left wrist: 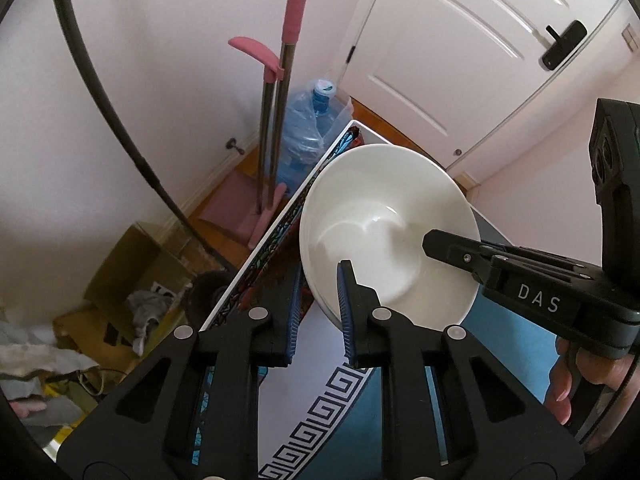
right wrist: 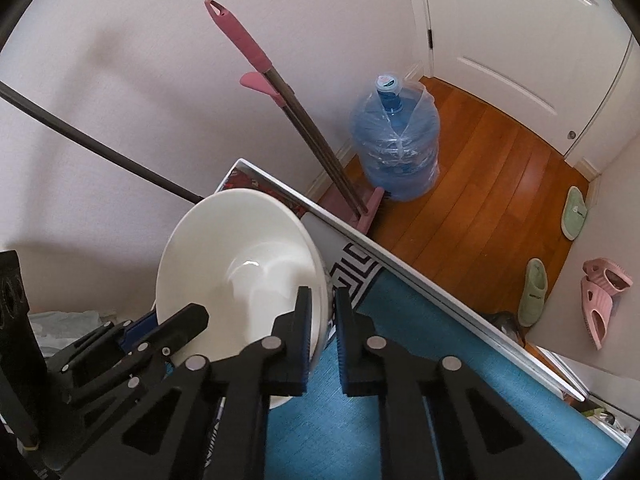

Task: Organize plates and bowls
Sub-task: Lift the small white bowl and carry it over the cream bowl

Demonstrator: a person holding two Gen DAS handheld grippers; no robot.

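Both grippers pinch the rim of a glossy white ceramic bowl (left wrist: 384,232), held tilted above the blue-matted worktop (right wrist: 400,344): left gripper (left wrist: 318,312) and right gripper (right wrist: 322,344), fingers nearly closed. Lowering evenly should prevent slipping.

Left wrist view: mounted behind the left gripper (left wrist: 320,312), looking forward and downward along its jaws, very close to a white bowl (left wrist: 384,232) filling the middle. Faces a corner of the room with a white door (left wrist: 460,48) at upper right.

Right wrist view: mounted behind the right gripper (right wrist: 322,344), looking forward and down from the other side of the same bowl (right wrist: 236,264), equally close, tilted toward the wooden floor (right wrist: 480,184).

Shared by both: the bowl, the desk (right wrist: 400,320) edge, the pink mop (left wrist: 294,12), the water jug (right wrist: 396,140), the door, and each other's gripper.
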